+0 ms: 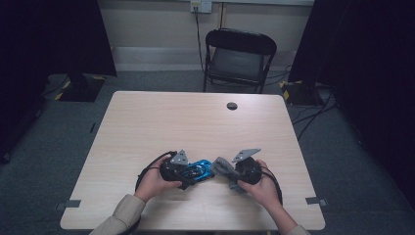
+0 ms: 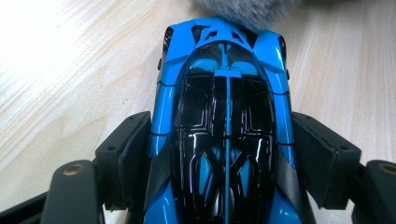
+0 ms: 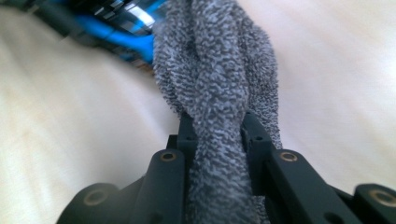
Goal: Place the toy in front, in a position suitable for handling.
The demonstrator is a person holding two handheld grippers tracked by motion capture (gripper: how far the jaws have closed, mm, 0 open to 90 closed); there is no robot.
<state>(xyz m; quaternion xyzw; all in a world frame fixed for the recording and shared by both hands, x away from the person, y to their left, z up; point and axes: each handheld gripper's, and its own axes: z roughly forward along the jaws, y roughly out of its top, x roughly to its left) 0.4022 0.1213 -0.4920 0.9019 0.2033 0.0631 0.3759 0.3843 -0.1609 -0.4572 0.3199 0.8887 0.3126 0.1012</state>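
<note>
A glossy blue and black toy car [image 2: 224, 116] lies on the pale wooden table [image 1: 195, 117] near its front edge. My left gripper [image 2: 224, 154] is shut on it, with a pad pressed against each side of the body. The car [image 1: 198, 170] sits between the two hands, with the left gripper [image 1: 190, 174] on its left. A grey terry cloth [image 3: 215, 70] is bunched and pinched in my right gripper [image 3: 215, 135], which is shut on it. The cloth [image 1: 222, 166] touches the car's far end [image 2: 224, 28], and the right gripper [image 1: 231, 174] is just right of it.
A black folding chair [image 1: 240, 58] stands behind the table's far edge. A round cable hole [image 1: 232, 105] sits in the tabletop at the back. Dark panels on stands flank the table left [image 1: 73, 44] and right [image 1: 313, 44]. Cables run over the carpet at the right.
</note>
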